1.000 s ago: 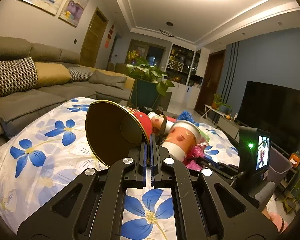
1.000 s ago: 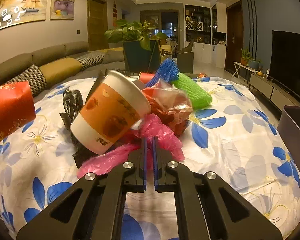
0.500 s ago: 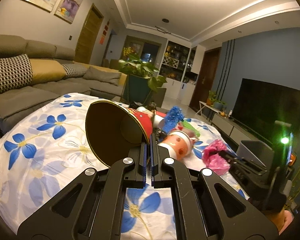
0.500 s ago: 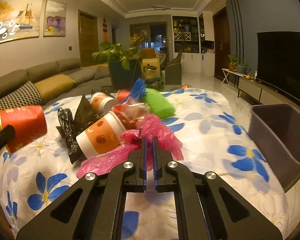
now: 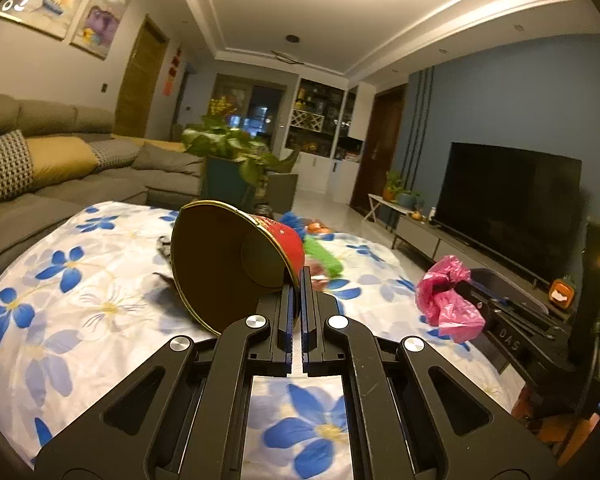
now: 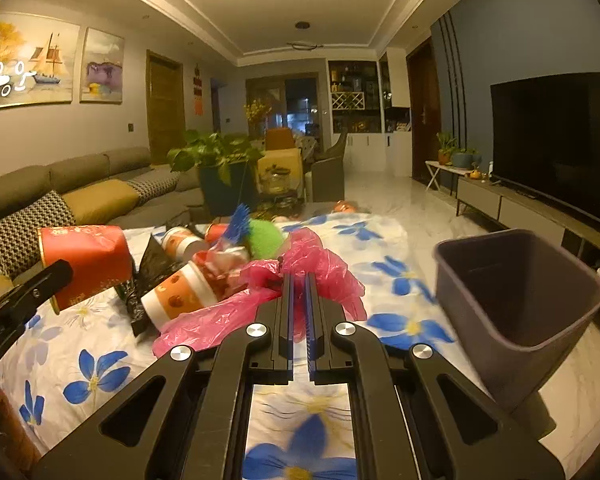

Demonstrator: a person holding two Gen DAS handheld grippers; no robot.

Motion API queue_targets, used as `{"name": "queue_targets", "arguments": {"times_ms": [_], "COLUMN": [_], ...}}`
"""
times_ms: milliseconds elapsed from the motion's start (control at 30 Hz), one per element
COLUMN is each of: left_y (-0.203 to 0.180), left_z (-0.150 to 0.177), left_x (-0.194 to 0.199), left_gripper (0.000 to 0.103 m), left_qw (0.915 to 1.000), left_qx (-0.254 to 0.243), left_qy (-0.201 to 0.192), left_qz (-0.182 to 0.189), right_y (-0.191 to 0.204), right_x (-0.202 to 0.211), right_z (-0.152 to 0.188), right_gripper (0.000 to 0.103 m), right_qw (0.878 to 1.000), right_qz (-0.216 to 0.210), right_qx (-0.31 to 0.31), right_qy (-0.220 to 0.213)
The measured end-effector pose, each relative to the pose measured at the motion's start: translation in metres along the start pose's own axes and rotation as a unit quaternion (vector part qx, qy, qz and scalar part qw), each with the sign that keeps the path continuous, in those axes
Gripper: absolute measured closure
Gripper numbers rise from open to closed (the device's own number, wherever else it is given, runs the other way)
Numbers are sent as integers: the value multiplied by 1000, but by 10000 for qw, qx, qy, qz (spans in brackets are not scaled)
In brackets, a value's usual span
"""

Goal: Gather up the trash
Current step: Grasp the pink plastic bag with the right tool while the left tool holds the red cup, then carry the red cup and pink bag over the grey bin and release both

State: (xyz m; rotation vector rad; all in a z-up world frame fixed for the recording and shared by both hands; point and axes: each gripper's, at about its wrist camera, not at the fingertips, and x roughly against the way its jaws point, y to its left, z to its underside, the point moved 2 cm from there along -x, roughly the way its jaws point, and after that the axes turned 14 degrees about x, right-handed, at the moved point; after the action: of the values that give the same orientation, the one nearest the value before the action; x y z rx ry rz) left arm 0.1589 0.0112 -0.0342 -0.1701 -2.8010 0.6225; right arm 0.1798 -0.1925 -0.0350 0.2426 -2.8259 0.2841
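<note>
My left gripper (image 5: 297,280) is shut on the rim of a red paper cup (image 5: 236,264), held off the table with its brown inside facing the camera; the same red cup (image 6: 86,262) shows at the left of the right wrist view. My right gripper (image 6: 299,284) is shut on a pink plastic bag (image 6: 312,268), lifted above the table; the pink bag (image 5: 444,296) appears at the right of the left wrist view. A grey bin (image 6: 516,304) stands open just right of the table. More trash stays piled behind the bag: an orange-and-white cup (image 6: 180,298), a black bag (image 6: 148,276), a green sponge (image 6: 266,240).
The table wears a white cloth with blue flowers (image 6: 96,376). A sofa (image 5: 60,168) runs along the left wall, a potted plant (image 6: 216,160) stands beyond the table, and a TV (image 6: 556,140) on a low cabinet lines the right wall.
Both grippers have risen and drawn back from the pile. The pink bag came up off the heap and moved right toward the grey bin, which has entered the right wrist view.
</note>
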Motion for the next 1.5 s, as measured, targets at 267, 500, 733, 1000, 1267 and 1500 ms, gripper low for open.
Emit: {"name": "queue_targets", "arguments": {"times_ms": [267,500,733,1000,1267,1500], "left_y": [-52,-103,-147,-199,-239,-261], "left_z": [5,16,25,34,51,67], "left_x": [-11,-24,-43,-65,-101,-137], "left_gripper": [101,101,101,101,101,101], "left_qw": [9985,9941,9889,9802,9718,9664], "left_qx": [-420,-785,-932,-1126,-1181,-1194], "left_qy": [102,242,430,572,833,1069], "left_qz": [326,708,1078,1523,1862,2009], "right_y": [-41,-83,-124,-170,-200,-206], "right_x": [34,53,62,59,47,35], "right_z": [-4,-3,-1,14,22,28], "right_gripper": [97,97,97,97,97,97], "right_qw": [9984,9954,9905,9833,9791,9794], "right_qz": [474,833,1250,1716,1895,1877], "right_qx": [38,-156,-248,-426,-595,-585], "right_qy": [-308,-444,-514,-425,-434,-461]}}
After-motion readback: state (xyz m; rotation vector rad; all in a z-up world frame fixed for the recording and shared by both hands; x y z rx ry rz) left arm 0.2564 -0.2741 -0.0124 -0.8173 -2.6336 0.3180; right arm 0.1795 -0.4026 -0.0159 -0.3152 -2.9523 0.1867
